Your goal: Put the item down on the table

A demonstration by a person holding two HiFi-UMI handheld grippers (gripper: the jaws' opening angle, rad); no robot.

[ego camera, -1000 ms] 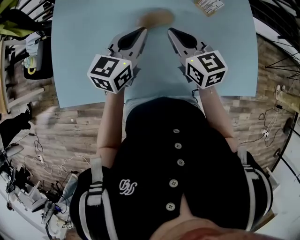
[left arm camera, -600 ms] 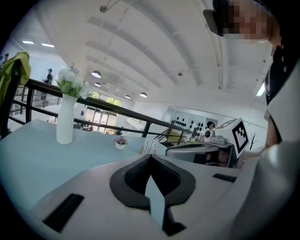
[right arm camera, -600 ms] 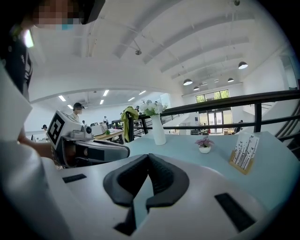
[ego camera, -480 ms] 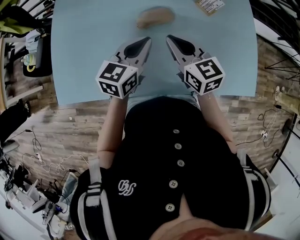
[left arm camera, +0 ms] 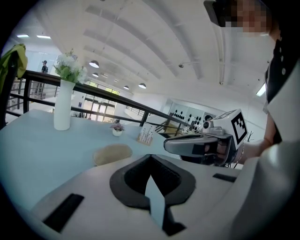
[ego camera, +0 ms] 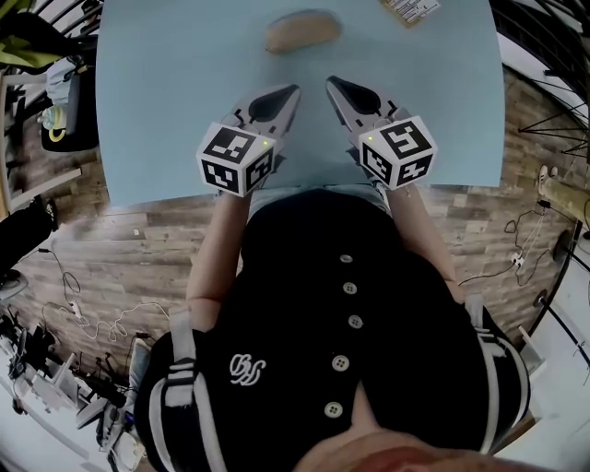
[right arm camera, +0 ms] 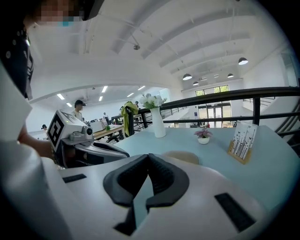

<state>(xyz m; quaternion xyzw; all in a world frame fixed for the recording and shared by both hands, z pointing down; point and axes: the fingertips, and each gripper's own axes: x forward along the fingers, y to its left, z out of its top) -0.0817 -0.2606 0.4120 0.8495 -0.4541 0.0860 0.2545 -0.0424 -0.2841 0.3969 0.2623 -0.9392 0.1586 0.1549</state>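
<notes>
A tan oval item (ego camera: 302, 30) lies flat on the light blue table (ego camera: 166, 101), toward its far side, with nothing touching it. My left gripper (ego camera: 293, 89) hovers over the near half of the table, well short of the item, jaws shut and empty. My right gripper (ego camera: 330, 81) is beside it, also shut and empty. In the left gripper view the item (left arm camera: 112, 153) lies ahead of the closed left gripper (left arm camera: 150, 157), and the right gripper shows at the right. The right gripper view has the item (right arm camera: 180, 156) just beyond the right gripper (right arm camera: 149, 157).
A white vase with flowers (left arm camera: 62, 110) stands at the far left of the table. Near the far edge are a small potted plant (left arm camera: 116, 130) and a card holder (ego camera: 410, 11). A black railing runs behind. The wood floor around holds cables and gear.
Both grippers have drawn back from the tan item toward the near edge of the table and sunk a little. The item stays where it lies.
</notes>
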